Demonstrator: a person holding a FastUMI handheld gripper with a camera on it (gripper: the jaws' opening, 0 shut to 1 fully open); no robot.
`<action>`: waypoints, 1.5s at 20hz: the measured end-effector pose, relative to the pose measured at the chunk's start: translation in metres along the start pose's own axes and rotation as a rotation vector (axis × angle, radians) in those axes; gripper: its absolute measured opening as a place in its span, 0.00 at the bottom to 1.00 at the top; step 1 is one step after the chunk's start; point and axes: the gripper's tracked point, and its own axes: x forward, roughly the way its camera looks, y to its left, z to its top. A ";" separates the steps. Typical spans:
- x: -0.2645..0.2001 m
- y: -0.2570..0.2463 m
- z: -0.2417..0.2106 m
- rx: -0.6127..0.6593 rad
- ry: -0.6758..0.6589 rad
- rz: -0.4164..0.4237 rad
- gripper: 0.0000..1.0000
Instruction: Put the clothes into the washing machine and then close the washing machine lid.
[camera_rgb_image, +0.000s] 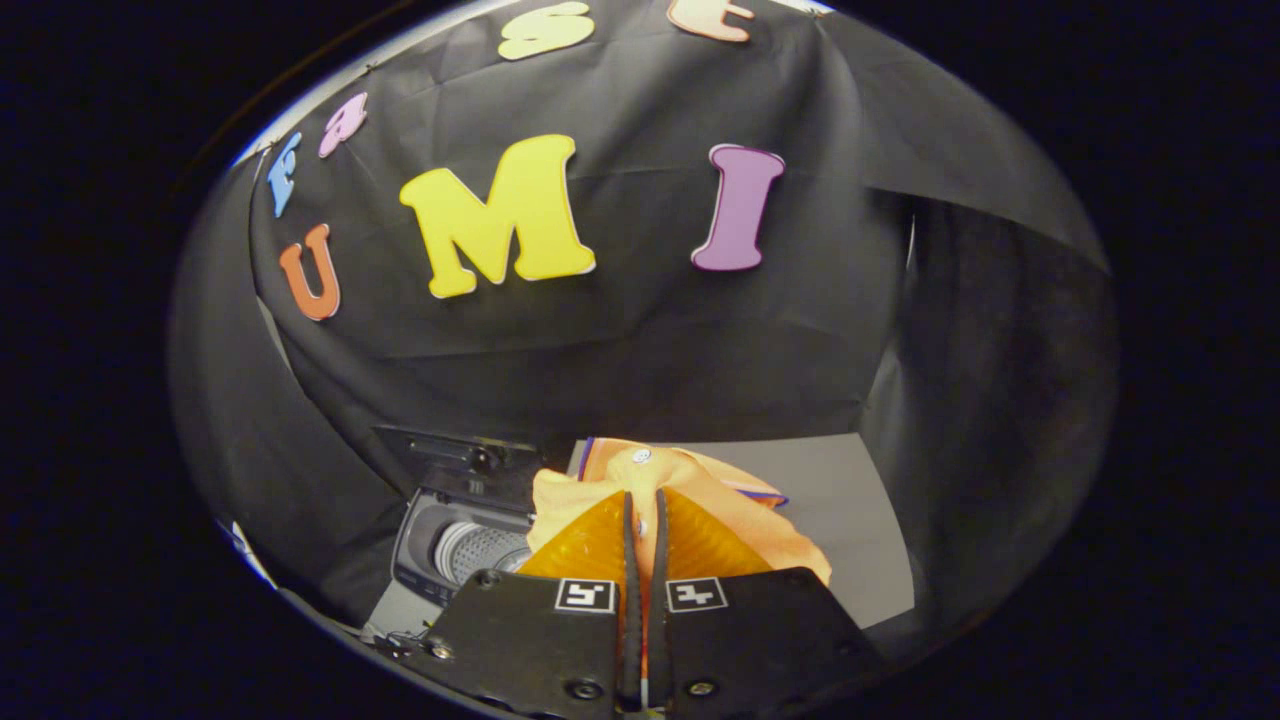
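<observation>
My gripper (644, 498) is shut on an orange garment (690, 480), whose cloth bunches up between and around the two fingers and hangs over to the right. The garment has a purple trim and a small white button near its top. A small washing machine (440, 545) stands down to the left of the fingers. Its lid (455, 452) is raised behind it and its ribbed drum (480, 550) lies open to view. The garment is held above the table, to the right of the drum.
A grey table top (850, 520) stretches beyond and to the right of the fingers. Black cloth walls close the booth in behind and on both sides.
</observation>
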 end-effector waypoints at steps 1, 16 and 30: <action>-0.003 0.008 0.007 -0.007 -0.012 0.008 0.06; -0.015 0.147 0.047 -0.102 -0.070 0.168 0.06; 0.003 0.260 0.045 -0.148 -0.051 0.299 0.06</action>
